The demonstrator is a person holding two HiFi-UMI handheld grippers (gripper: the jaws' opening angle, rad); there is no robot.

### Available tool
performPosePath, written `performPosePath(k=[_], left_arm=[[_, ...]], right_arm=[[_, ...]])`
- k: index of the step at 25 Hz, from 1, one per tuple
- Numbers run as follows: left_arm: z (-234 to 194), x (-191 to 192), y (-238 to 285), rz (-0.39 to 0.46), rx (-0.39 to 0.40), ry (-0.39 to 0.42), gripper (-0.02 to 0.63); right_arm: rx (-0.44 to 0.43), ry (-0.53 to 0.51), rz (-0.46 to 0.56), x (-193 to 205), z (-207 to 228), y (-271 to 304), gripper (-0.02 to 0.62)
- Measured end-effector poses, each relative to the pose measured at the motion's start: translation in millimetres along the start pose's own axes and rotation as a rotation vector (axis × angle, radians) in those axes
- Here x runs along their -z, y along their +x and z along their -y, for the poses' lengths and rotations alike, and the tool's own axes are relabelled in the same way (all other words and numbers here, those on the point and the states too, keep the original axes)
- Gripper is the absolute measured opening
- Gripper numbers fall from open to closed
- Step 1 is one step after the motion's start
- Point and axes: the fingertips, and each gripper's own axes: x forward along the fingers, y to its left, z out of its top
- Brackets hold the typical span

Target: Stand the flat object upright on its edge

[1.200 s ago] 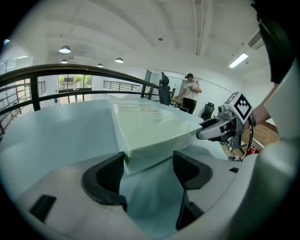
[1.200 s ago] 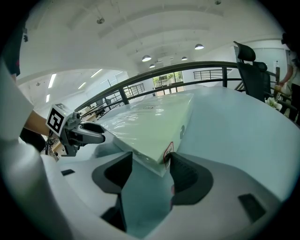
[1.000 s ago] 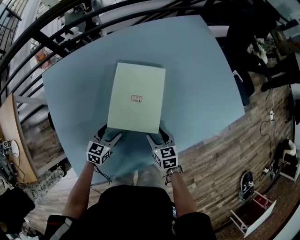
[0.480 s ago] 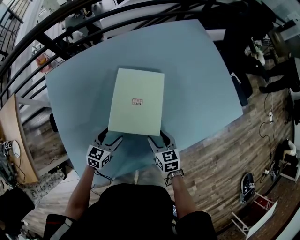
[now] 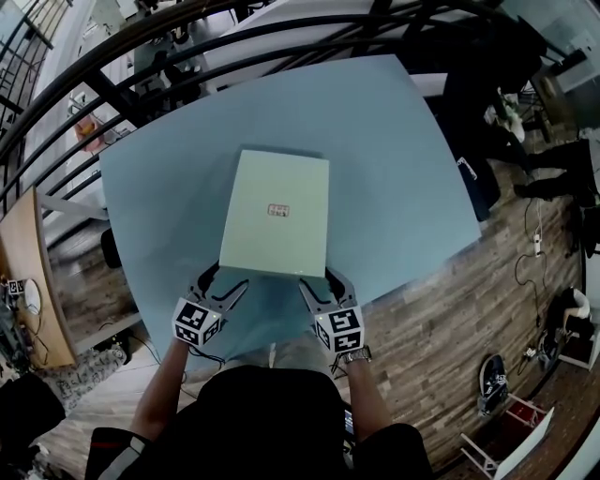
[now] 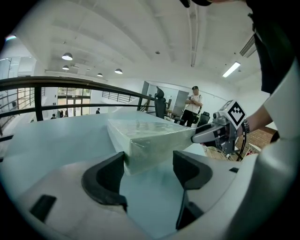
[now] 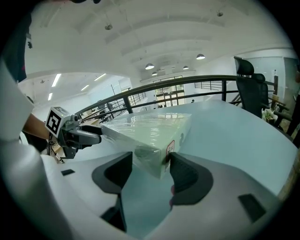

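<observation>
A flat pale-green box (image 5: 277, 211) wrapped in clear film lies on the blue table (image 5: 403, 159), with a small red label on top. My left gripper (image 5: 225, 279) is at the box's near left corner and my right gripper (image 5: 319, 279) at its near right corner. In the left gripper view the box (image 6: 145, 136) corner sits between the jaws of the open left gripper (image 6: 149, 161), touching the left pad with a gap to the right pad. In the right gripper view the box (image 7: 150, 129) corner is wedged between the spread jaws of the right gripper (image 7: 151, 171).
A dark curved railing (image 5: 234, 28) runs beyond the table's far edge. Wooden floor (image 5: 441, 319) lies to the right and below. A person (image 6: 191, 105) stands in the background of the left gripper view, and an office chair (image 7: 251, 89) stands beyond the table.
Both grippers stay at the box's near corners and have closed in on them slightly. The box and grippers sit a little lower in the head view.
</observation>
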Motion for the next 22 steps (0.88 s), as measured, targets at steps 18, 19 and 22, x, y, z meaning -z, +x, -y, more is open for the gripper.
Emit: performPosePath(k=[18, 19, 22], left_arm=[[12.1, -39.0, -32.4, 0.096, -0.002, 0.055, 0.331], [13.2, -41.4, -34.4, 0.104, -0.003, 0.057, 0.331], [15.9, -49.3, -40.2, 0.128, -0.011, 0.065, 0.331]], right_arm=[[-0.019, -0.043, 0.091, -33.9, -21.1, -34.3, 0.236], [-0.019, -0.043, 0.097, -35.7, -22.4, -36.4, 0.239], [-0.017, -0.049, 0.115, -42.0, -26.5, -42.5, 0.246]])
